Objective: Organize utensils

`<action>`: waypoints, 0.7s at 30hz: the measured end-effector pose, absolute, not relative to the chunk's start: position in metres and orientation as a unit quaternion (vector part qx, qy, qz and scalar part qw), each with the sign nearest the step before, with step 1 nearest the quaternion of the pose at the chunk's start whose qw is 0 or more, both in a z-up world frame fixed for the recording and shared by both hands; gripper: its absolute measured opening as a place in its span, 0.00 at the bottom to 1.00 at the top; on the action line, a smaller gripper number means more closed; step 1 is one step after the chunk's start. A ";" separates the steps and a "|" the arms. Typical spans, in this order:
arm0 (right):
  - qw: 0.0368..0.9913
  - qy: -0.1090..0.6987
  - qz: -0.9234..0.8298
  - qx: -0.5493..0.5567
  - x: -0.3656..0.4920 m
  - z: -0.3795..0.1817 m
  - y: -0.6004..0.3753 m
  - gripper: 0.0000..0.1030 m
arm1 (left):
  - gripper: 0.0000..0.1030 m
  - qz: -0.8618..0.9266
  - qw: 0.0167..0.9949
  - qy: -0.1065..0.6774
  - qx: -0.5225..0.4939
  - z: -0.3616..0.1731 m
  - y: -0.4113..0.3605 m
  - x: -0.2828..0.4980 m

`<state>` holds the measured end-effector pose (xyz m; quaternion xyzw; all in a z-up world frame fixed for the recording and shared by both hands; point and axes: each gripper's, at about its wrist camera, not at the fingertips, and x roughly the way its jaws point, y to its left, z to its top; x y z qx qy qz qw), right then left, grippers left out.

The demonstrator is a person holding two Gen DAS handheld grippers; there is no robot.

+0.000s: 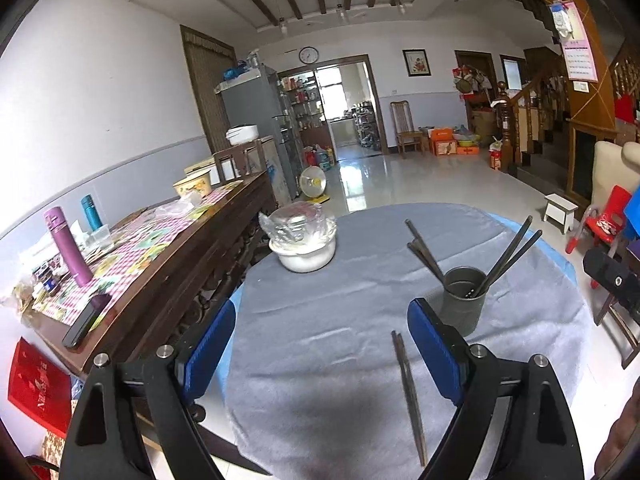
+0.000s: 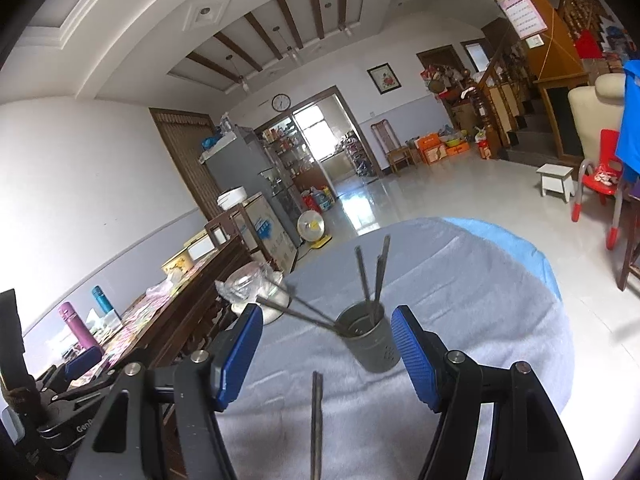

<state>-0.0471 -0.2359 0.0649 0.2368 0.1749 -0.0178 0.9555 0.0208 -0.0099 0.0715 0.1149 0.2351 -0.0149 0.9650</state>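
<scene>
Indoors, grey cloth (image 1: 320, 320) drapes round table; tiled floor (image 1: 420, 176) beyond.

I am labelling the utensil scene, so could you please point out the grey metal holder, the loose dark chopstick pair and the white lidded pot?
grey metal holder (image 1: 464, 304), left wrist view, outer wall.
loose dark chopstick pair (image 1: 409, 392), left wrist view, mid-shaft.
white lidded pot (image 1: 306, 256), left wrist view, side of body.
</scene>
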 end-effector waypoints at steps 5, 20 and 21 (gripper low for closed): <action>0.954 0.185 -0.021 0.234 -0.052 0.057 -0.229 0.69 | 0.86 -0.006 0.965 0.236 0.118 0.067 0.003 0.010; 0.944 0.223 -0.009 0.243 -0.052 0.030 -0.215 0.69 | 0.86 -0.016 0.960 0.244 0.135 0.056 0.000 0.005; 0.943 0.225 -0.008 0.245 -0.052 0.028 -0.215 0.69 | 0.86 -0.016 0.960 0.244 0.135 0.056 -0.001 0.005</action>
